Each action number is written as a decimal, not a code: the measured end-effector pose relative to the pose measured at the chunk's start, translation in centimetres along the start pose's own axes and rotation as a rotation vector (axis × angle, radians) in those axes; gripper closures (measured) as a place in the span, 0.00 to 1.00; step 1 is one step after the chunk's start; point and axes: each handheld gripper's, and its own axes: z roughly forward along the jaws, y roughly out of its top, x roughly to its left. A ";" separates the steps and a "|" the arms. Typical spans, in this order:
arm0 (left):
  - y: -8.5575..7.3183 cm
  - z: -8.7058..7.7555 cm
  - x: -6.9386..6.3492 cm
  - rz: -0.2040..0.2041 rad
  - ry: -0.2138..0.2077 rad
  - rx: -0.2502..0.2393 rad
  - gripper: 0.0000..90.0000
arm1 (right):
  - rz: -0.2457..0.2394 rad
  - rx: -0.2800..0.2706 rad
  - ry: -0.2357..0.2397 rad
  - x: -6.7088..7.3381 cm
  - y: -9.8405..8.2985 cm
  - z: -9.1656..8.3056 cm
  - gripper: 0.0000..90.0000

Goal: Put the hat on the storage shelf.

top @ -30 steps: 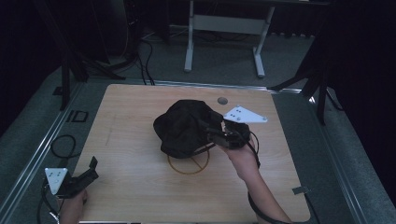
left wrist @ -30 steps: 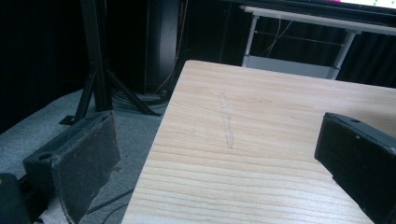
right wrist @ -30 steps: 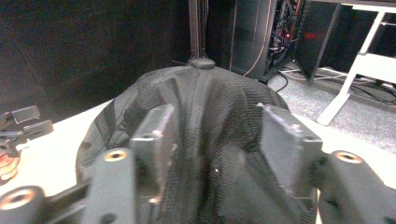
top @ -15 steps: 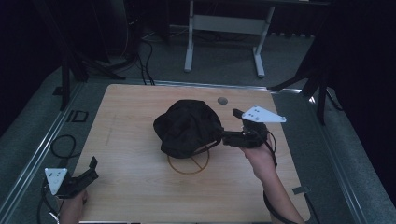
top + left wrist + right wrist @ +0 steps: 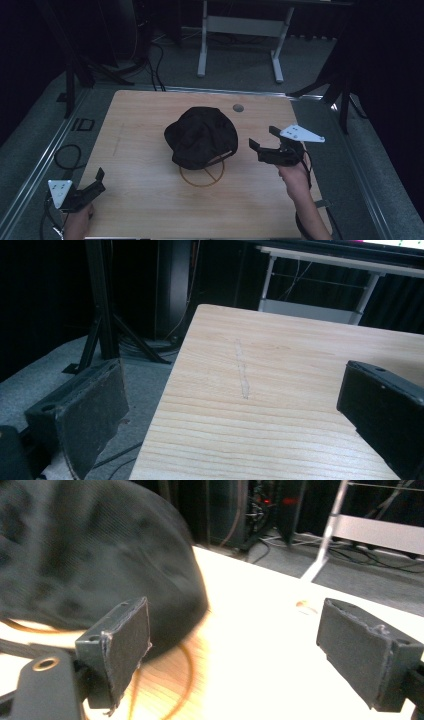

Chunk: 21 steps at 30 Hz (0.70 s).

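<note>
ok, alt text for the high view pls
A black cap sits mid-table on a thin brown hoop. The right gripper, jaws open and empty, is beside the cap without touching it; the left gripper rests open at the wooden table's near left corner.

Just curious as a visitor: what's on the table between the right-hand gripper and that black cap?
Nothing: in the high view only bare wooden table separates the open right gripper from the black cap. The jaws, just opening, hold nothing.

A black cap (image 5: 202, 136) lies crown-up near the middle of my table (image 5: 140, 125), resting partly over a thin brown ring (image 5: 200, 176).
</note>
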 end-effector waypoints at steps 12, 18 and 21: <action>0.0 0.0 -0.1 0.005 0.005 -0.002 0.01 | 0.036 0.039 -0.093 -3.6 -5.5 -0.8 0.15; 0.0 0.0 -0.1 0.005 0.005 -0.001 0.01 | 0.054 0.085 -0.119 -5.0 -8.3 -1.0 0.15; 0.0 0.0 -0.1 0.005 0.005 -0.002 0.01 | 0.066 0.100 -0.134 -5.6 -9.7 -1.1 0.15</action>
